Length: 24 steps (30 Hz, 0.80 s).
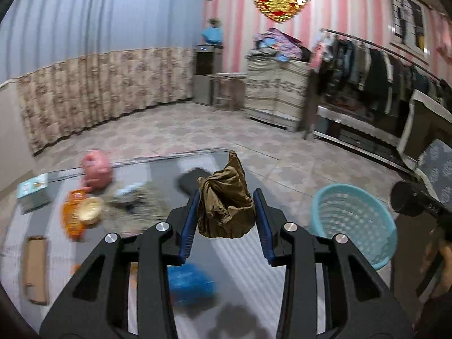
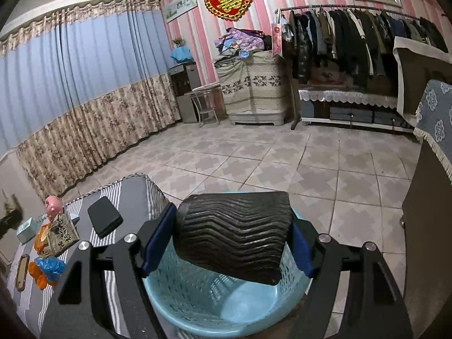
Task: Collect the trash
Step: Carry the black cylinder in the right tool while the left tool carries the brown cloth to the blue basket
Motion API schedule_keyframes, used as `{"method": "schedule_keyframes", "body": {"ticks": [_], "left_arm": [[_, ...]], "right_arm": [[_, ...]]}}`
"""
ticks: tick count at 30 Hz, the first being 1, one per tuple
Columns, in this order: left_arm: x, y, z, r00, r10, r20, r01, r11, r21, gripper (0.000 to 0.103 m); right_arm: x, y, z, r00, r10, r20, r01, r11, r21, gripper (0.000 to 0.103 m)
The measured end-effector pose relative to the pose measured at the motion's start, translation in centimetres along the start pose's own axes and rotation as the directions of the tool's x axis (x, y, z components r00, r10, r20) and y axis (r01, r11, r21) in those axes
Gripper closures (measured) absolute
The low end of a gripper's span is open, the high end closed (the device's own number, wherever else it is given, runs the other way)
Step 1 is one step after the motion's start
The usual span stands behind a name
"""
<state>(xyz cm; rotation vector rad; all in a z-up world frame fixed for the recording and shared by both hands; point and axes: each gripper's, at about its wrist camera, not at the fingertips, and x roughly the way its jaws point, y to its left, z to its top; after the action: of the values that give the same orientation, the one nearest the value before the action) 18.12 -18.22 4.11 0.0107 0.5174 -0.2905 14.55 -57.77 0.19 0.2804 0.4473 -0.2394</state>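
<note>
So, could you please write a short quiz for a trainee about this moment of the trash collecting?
1. True or false: the left gripper holds a crumpled brown paper bag.
2. What is directly below the black ribbed cup in the right gripper?
A. the light blue basket
B. the striped table
C. a red bucket
3. Fill in: the pink piggy bank stands on the ____.

Key: 1 true; 2 A; 3 table.
</note>
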Motion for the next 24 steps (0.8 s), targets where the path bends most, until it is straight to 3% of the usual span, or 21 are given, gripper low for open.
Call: {"method": "schedule_keyframes", "body": {"ticks": [7, 12, 16, 20, 24], "left_arm": [[6.5, -8.7, -1.5, 0.989, -0.117, -0.087, 0.124, 0.989, 0.082, 0.066], [10.2, -13.3, -2.4, 0.969, -0.205, -0.138, 0.221, 0.968, 0.118, 0.066], [12.8, -16.0, -2.9, 0.96, -0.225, -0.169, 0.251, 0.956, 0.154, 0.066], [14.2, -17.5, -3.4, 0.939, -0.272, -0.209, 0.308, 0.938, 0.16, 0.066], [15.0, -18.5, -3.2, 0.941, -0.269, -0.207, 0.308, 0.933, 0.188, 0.063]], "right_arm": [[1.0, -2.6, -0.2, 1.0, 0.002, -0.015, -0.001, 0.999, 0.05, 0.03], [2.0, -2.8, -0.6, 0.999, -0.013, -0.042, 0.015, 0.998, 0.054, 0.03], [2.9, -2.9, -0.8, 0.997, -0.032, -0.068, 0.036, 0.997, 0.066, 0.03], [3.2, -3.8, -0.6, 0.996, -0.051, -0.072, 0.057, 0.995, 0.087, 0.03], [3.7, -4.0, -0.7, 0.994, -0.061, -0.086, 0.07, 0.993, 0.094, 0.03]]}}
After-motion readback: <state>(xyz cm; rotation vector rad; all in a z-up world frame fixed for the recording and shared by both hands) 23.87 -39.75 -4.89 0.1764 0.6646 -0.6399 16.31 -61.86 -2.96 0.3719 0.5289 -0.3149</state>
